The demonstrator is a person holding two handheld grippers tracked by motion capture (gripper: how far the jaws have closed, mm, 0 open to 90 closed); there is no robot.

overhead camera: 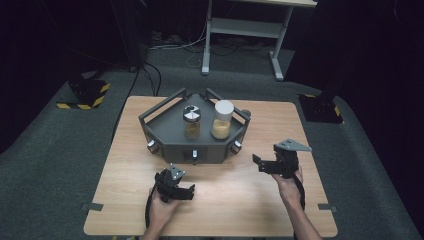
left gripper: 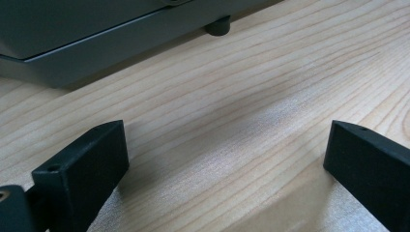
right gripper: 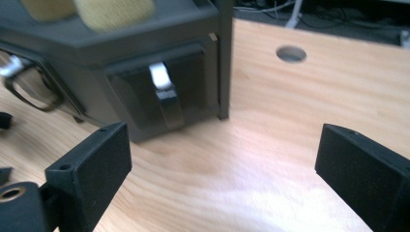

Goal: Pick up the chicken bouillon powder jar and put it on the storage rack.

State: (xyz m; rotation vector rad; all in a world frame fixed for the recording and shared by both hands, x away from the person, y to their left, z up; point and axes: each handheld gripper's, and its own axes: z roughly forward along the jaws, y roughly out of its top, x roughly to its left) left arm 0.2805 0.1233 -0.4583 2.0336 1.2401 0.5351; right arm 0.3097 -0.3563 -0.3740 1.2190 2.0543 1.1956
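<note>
A dark grey rack (overhead camera: 165, 131) with a railed top stands at the back middle of the wooden table (overhead camera: 125, 200). On it stand a jar with a metal shaker lid (overhead camera: 191, 122) and a jar with a white lid (overhead camera: 222, 120), both holding yellowish powder. My left gripper (overhead camera: 189, 192) lies low near the table's front, open, with bare wood between its jaws; the rack's base (left gripper: 96, 46) and one foot (left gripper: 218, 26) lie ahead of it. My right gripper (overhead camera: 260, 164) is open to the right of the rack, facing a recessed drawer front with a silver handle (right gripper: 162, 84).
Silver knobs (overhead camera: 151, 146) (overhead camera: 236, 145) sit on the rack's angled fronts. A round cable hole (right gripper: 291, 53) is in the tabletop behind the right gripper's view. A white desk frame (overhead camera: 240, 30) and yellow-black striped blocks (overhead camera: 82, 95) stand on the carpet beyond the table.
</note>
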